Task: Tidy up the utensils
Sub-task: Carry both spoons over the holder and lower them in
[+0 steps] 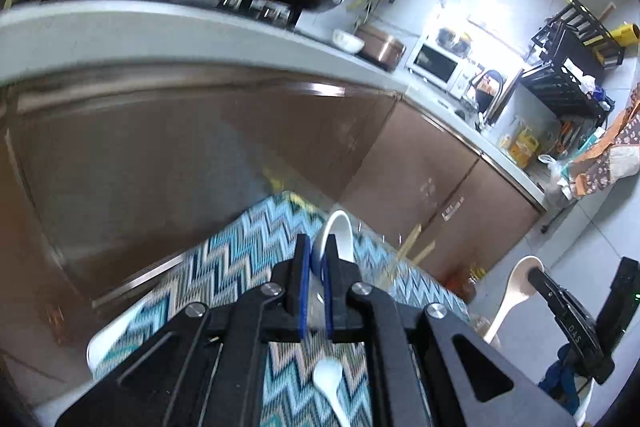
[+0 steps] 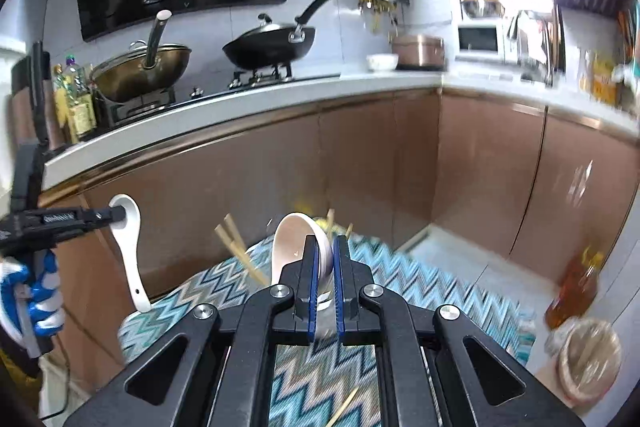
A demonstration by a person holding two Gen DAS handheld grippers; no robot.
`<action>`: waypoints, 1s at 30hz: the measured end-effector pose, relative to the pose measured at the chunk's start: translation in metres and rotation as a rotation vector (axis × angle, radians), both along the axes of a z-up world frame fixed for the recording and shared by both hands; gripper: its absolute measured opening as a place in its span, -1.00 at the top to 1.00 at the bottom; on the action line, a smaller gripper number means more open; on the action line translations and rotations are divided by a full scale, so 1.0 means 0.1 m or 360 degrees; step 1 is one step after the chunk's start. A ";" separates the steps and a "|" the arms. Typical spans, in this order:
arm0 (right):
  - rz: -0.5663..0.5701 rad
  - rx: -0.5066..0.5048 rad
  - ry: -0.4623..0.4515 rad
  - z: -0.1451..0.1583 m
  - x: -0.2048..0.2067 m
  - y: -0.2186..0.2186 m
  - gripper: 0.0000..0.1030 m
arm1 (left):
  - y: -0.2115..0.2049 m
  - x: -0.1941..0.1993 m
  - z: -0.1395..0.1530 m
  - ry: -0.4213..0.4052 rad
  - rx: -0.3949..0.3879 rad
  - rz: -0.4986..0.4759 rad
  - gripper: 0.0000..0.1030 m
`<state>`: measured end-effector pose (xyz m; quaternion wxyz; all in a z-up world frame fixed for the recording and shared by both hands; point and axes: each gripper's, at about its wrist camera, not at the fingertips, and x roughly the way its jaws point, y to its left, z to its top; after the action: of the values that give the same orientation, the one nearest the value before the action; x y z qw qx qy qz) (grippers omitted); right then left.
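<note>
My left gripper (image 1: 318, 243) is shut on a white spoon (image 1: 340, 227), which it holds in the air with the bowl end up. From the right wrist view this left gripper (image 2: 120, 215) grips that white spoon (image 2: 128, 247) near the bowl, handle hanging down. The right gripper (image 2: 325, 243) is shut on a cream spoon (image 2: 292, 239), and it shows in the left wrist view as the right gripper (image 1: 534, 273) with the cream spoon (image 1: 516, 291). Below lies a zigzag blue tablecloth (image 1: 240, 259). Wooden chopsticks (image 2: 234, 243) stand upright at its far edge. A second white spoon (image 1: 328, 379) lies loose on the cloth.
A single chopstick (image 2: 346, 403) lies on the cloth near me. Brown cabinets (image 2: 360, 167) under a white counter (image 2: 240, 115) with two woks stand just beyond the table. An oil bottle (image 2: 576, 287) and a round container (image 2: 588, 359) sit on the floor at the right.
</note>
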<state>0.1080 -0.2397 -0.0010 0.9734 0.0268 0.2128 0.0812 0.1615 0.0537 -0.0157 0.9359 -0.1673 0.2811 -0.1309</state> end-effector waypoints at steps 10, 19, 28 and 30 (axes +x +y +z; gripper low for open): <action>-0.0126 -0.0352 -0.0280 -0.07 0.62 0.33 0.87 | -0.90 0.44 0.02 -0.0380 0.0338 0.0197 0.90; -0.0166 -0.0550 -0.0449 -0.51 1.01 0.46 0.87 | -1.36 0.75 -0.48 -0.0480 0.0498 0.0259 0.90; -0.0113 -0.0580 -0.0448 -0.96 1.08 0.54 0.87 | -1.48 0.82 -0.87 -0.0476 0.0545 0.0266 0.88; -0.0100 -0.0579 -0.0425 -1.04 1.08 0.55 0.83 | -1.45 0.83 -0.92 -0.0458 0.0522 0.0257 0.82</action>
<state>0.2155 -0.1852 -0.1046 0.9837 -0.1535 0.0922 0.0141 0.2444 -0.0917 -0.1077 0.9884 -0.0146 0.1480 -0.0308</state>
